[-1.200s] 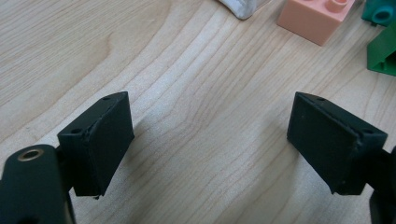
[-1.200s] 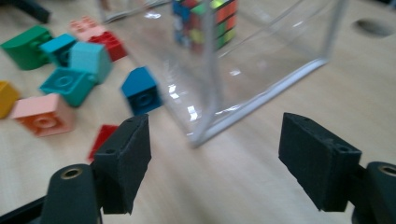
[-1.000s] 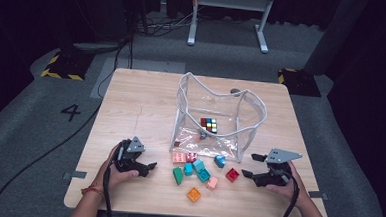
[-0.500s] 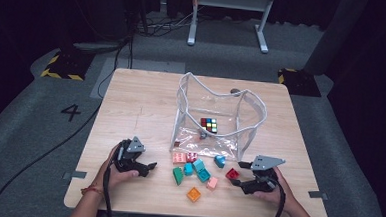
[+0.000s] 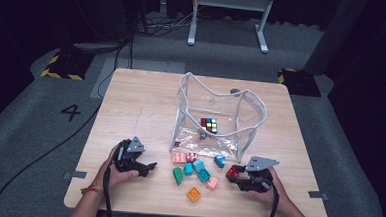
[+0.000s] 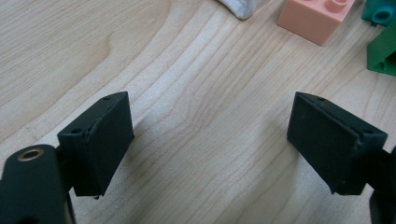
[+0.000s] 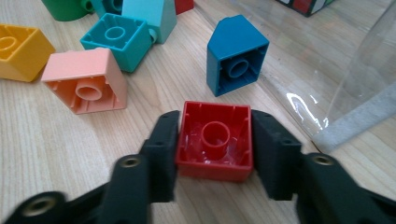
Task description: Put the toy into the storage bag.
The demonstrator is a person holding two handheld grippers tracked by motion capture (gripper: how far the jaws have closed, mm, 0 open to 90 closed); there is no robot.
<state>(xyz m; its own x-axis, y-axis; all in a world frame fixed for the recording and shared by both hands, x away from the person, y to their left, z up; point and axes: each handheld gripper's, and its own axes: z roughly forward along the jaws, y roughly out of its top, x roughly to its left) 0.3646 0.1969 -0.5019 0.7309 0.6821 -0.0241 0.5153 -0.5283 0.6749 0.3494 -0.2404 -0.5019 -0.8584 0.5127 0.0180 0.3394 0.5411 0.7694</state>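
At the left of the pale wooden worktop (image 5: 146, 101) the left gripper (image 5: 145, 167) rests low in the person's left hand (image 5: 120, 170), its jaws spread wide over bare wood in the left gripper view, with nothing between them; it takes no part in the work for now. To its right lies a loose scatter of plastic building bricks: a pink brick (image 5: 179, 158), a green one (image 5: 178, 175), teal ones (image 5: 200, 171), an orange one (image 5: 193, 194) and a dark blue sloped brick (image 7: 236, 53). Behind them stands a clear soft plastic bag with white edging (image 5: 251, 109), open at the top, with a multicoloured puzzle cube (image 5: 209, 125) inside. Right of the scatter, just in front of the bag's near corner, the right gripper (image 7: 215, 151) has just been closing its jaws and now pinches a red hollow plastic brick (image 7: 215, 140), which sits on the wood with its open underside toward the camera. The step in hand looks like the pick-up of this brick, presumably to go into the bag. The next move would call for a firm pinch, a lift clear of the blue brick nearby, then a carry up over the bag's rim before letting go.
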